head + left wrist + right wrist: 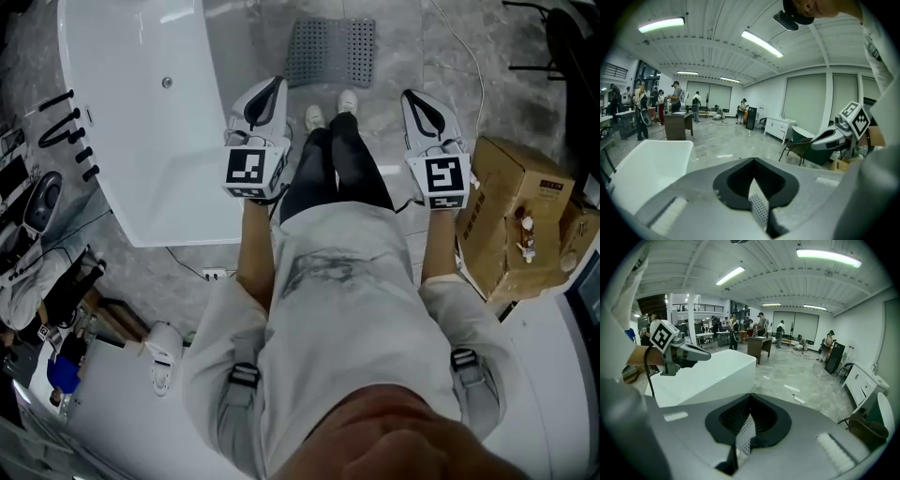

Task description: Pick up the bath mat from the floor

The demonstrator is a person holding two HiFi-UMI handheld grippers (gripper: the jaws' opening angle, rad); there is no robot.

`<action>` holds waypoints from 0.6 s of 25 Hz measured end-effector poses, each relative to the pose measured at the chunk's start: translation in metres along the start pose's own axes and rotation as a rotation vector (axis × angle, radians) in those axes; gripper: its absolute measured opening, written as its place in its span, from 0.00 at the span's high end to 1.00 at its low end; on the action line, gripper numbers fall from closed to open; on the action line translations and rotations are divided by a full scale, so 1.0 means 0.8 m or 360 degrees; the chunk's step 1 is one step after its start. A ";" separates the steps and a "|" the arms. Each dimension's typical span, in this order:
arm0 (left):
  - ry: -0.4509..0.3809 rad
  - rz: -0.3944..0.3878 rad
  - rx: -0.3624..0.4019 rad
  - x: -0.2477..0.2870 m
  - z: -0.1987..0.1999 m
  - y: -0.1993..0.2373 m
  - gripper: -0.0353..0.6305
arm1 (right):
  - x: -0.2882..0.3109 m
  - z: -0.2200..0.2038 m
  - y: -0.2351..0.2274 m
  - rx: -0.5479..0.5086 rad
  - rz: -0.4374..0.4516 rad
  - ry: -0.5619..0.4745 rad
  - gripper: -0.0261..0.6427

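Note:
A grey perforated bath mat (330, 52) lies flat on the marble floor, just beyond the person's white shoes (330, 110). My left gripper (277, 84) is held at waist height beside the person's left leg, jaws shut on nothing. At the same height on the other side, my right gripper (411, 96) is also shut and empty. Both are well above the mat and apart from it. In the left gripper view a strip of the mat (759, 209) shows through the hole below the closed jaws of the left gripper (753, 160). The right gripper view shows the mat (745, 434) the same way.
A white bathtub (141, 122) stands on the left, close to the mat's left edge. A cardboard box (514, 217) sits on the right. A cable (464, 47) runs over the floor at the right, with a power strip (214, 274) by the tub. People stand far across the hall (675, 101).

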State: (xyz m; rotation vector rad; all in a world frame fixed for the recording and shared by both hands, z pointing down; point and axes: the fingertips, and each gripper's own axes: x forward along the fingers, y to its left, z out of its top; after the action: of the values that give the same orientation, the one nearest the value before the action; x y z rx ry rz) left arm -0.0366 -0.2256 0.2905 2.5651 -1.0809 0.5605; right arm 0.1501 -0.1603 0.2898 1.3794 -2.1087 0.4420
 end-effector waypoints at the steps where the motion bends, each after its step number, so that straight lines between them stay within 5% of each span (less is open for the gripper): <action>1: 0.0003 0.0005 -0.0007 0.006 -0.004 -0.003 0.94 | 0.004 -0.004 -0.004 -0.0004 0.0013 0.0005 0.96; 15: 0.0139 0.0013 -0.0088 0.084 -0.095 -0.012 0.94 | 0.081 -0.084 -0.031 -0.0036 0.0118 0.0155 0.96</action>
State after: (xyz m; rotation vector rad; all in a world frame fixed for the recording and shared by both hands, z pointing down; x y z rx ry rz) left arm -0.0045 -0.2293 0.3869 2.4658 -1.0628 0.6295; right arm 0.1719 -0.1795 0.3815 1.2449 -2.0842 0.5037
